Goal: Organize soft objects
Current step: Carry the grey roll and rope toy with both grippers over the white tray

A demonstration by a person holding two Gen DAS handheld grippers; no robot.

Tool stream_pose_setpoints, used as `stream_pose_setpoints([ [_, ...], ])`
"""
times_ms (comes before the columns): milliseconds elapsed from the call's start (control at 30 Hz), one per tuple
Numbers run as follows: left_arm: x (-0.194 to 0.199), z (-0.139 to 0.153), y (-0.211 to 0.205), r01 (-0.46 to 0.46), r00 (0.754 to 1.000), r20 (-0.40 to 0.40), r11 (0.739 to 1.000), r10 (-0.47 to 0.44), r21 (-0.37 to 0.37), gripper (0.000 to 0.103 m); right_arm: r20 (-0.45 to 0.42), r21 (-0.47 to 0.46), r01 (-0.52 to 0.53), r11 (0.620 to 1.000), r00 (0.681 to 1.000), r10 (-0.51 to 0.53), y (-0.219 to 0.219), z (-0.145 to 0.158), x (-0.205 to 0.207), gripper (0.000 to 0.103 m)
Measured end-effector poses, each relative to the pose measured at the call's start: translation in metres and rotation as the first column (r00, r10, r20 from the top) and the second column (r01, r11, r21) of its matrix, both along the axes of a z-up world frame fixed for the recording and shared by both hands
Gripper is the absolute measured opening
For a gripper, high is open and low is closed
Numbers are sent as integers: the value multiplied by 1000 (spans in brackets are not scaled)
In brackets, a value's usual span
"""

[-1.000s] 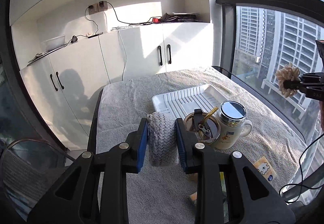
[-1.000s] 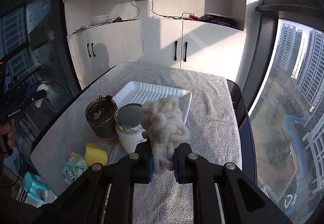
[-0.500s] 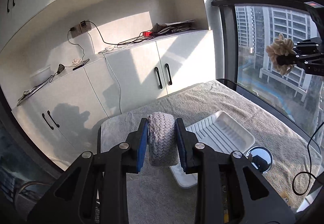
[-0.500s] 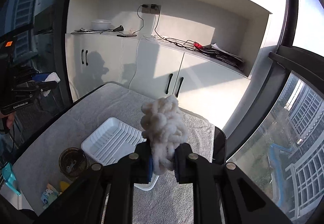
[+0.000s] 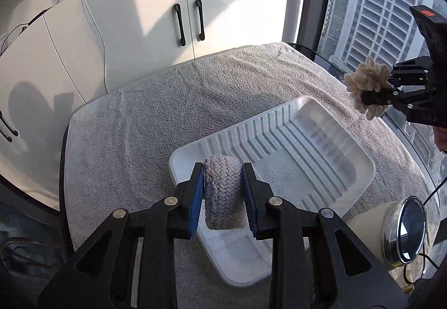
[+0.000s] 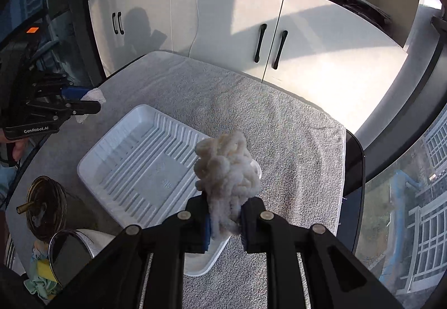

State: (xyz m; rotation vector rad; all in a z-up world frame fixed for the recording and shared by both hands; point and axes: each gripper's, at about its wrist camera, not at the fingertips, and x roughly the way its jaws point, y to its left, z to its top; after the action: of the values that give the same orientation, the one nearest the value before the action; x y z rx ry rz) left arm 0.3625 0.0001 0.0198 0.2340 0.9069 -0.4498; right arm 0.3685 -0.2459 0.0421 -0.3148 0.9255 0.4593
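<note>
Left wrist view: we are looking down along the left gripper [image 5: 222,190], whose jaws are clamping a grey braided roll [image 5: 222,191].
Roll's place: it is hanging over the near-left corner of the white ribbed tray [image 5: 321,147]; we cannot tell whether its underside is touching the tray.
Roll's hidden part: the blue pads [image 5: 195,197] are covering both flanks, so only its front and top are showing.
Right gripper from here: the right gripper [image 5: 374,91] is entering from the right edge, its body cut off by the frame, and it is pinching a cream fluffy bundle [image 5: 367,83].
Right wrist view: we are seeing the same bundle [image 6: 227,177] squeezed between nearly closed jaws of the right gripper [image 6: 225,221], above the tray's [image 6: 125,158] near-right corner and blocking that corner from us.
Left gripper from here: it [image 6: 83,105] is sitting in shadow at the left edge; only a pale scrap of its load is showing.
Table cover: a grey towel [image 5: 167,102] is lying under the tray.
Edge clutter: a steel-lidded mug [image 5: 402,230] is partly cut off lower right; a dark jar [image 6: 47,208] and a yellow sponge [image 6: 44,267] are half hidden lower left.
Person: fingers [image 6: 16,147] are just peeking in behind the left tool.
</note>
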Motion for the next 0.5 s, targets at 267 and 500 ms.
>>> stream_pose_setpoints([
  [267,22,-53,-15,36,995,-88,999,-37,-6,25,-101,8,-55,998,993,56,21,-61,28,17],
  [500,31,-82,-24,34,991,-129,999,-31,23,25,-152,-5,-80,997,985,79,32,-93,34,18],
])
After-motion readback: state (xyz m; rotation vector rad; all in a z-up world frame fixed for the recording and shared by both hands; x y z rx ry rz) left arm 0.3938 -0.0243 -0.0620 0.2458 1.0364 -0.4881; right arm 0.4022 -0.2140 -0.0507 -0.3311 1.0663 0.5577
